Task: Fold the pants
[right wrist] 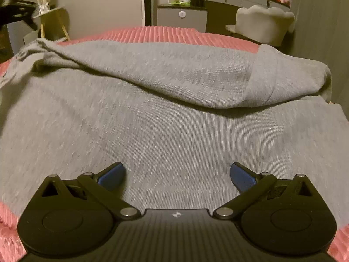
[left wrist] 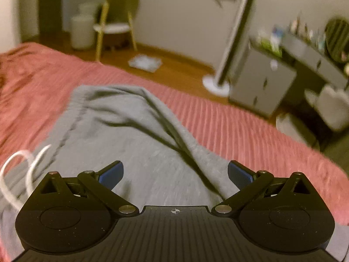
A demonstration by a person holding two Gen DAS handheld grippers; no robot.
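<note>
Both grippers (left wrist: 175,172) (right wrist: 177,173), jaws spread, seemingly hover over pants (right wrist: 152,131).

Gray pants (right wrist: 174,131), rumpled, partly folded, on bed

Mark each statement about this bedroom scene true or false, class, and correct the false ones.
1. The pants are grey. True.
2. The left claw grips the pants. False: it is open and holds nothing.
3. The pants lie on a pink bedspread. True.
4. The right claw is shut. False: its fingers are spread wide apart.
5. A white drawstring shows at the left of the left view. True.
</note>
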